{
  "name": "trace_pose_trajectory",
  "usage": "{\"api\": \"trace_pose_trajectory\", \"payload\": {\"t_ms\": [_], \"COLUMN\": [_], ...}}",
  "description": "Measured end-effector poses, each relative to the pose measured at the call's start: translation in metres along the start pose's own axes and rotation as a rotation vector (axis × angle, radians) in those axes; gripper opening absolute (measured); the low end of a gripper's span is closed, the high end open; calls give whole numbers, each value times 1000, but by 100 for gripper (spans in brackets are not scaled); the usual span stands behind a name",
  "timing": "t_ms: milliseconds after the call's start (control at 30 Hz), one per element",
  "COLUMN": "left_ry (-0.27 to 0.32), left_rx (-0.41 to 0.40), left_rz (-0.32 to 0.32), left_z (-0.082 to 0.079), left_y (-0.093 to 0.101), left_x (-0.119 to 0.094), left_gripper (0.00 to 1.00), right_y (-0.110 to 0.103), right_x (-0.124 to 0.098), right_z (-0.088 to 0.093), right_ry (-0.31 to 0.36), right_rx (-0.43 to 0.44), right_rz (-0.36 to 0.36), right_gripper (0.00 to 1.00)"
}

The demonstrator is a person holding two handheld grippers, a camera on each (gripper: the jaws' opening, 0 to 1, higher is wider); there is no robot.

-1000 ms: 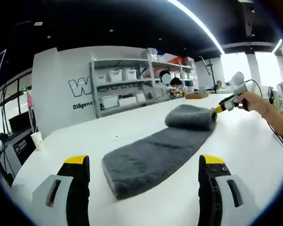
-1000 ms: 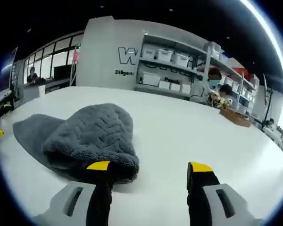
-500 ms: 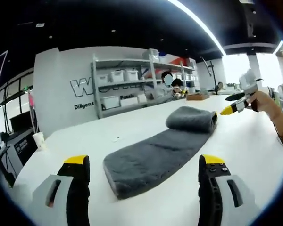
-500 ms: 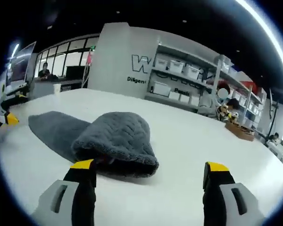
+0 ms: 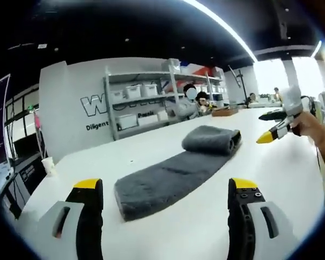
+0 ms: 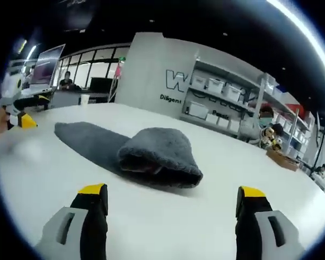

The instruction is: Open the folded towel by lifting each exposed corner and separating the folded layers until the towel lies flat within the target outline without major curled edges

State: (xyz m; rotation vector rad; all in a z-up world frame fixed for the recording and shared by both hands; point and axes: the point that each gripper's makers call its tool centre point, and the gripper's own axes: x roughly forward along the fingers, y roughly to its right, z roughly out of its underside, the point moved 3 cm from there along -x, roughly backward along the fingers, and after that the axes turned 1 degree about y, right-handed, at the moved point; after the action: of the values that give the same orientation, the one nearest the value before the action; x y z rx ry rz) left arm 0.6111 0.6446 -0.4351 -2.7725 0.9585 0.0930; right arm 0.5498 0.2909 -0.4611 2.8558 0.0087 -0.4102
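Lying ahead of both sets of jaws, the grey plush knitted-texture towel [image 5: 176, 176] stretches as a long strip across the white counter [image 5: 168, 227], and its far end from the left gripper [image 5: 165, 189] is doubled over into a thick hump. From the right gripper view that folded hump of the towel [image 6: 160, 157] sits just beyond the jaws, slightly toward the left jaw, its open mouth facing the camera, which puts the loose upper layer where that gripper could get at it. The right gripper [image 6: 173, 194] hangs back from it, jaws spread wide, gripping nothing, apart from the cloth.

The left gripper's jaws are spread too, empty, with the flat near end of the strip lying between and beyond them, nearer the left jaw. My read: that one waits at the flat end to pin or tug it, while the other deals with the fold. The hump is not yet opened, so the towel is only partly laid out; no target outline can be made out on the counter.

Past the towel stand grey shelves with white storage bins [image 5: 138, 103].
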Motion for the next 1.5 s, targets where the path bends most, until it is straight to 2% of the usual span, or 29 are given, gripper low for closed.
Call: {"api": "trace_pose_trajectory", "payload": {"t_ms": [167,200,233,333,400,533,700,800,967,1067,1233,1333,1500], "left_ry": [-23,-15,-4,5,-14,-29,-5,-11,-10,1,8,3,7], "left_rx": [-63,-112,-124,-122,-120,-111,-135,-130,-134,-141,-146,-142,-150], "left_rz": [-25,-35,-40,-44,-46,-43,-20,-14,-11,-10,-10,-18,-18], "left_z": [5,5,5,6,12,16,12,12,12,9,6,6,6], "left_y": [8,11,13,19,25,30,35,36,35,34,32,31,31], "left_x": [-24,-32,-38,-50,-61,-66,-63,-62,-60,-60,-61,-62,-63], "left_gripper": [93,92,92,92,92,92,93,93,93,92,91,91,91], "right_y": [-6,-9,-10,-13,-14,-20,-29,-31,-37,-43,-43,-41,-43], "right_x": [-8,-11,-13,-19,-26,-33,-35,-33,-23,-9,12,26,50], "right_z": [2,2,3,4,2,-5,-12,-15,-23,-33,-49,-58,-62], "right_ry": [4,5,2,0,8,25,42,43,46,38,34,29,-8], "right_rx": [-1,0,-2,-14,-14,-21,-42,-51,-111,-170,-227,-259,-319], "right_rz": [-15,-19,-22,-27,-32,-50,-74,-84,-115,-152,-169,-178,-206], "right_gripper": [99,99,99,99,99,99,99,98,93,88,81,74,66]}}
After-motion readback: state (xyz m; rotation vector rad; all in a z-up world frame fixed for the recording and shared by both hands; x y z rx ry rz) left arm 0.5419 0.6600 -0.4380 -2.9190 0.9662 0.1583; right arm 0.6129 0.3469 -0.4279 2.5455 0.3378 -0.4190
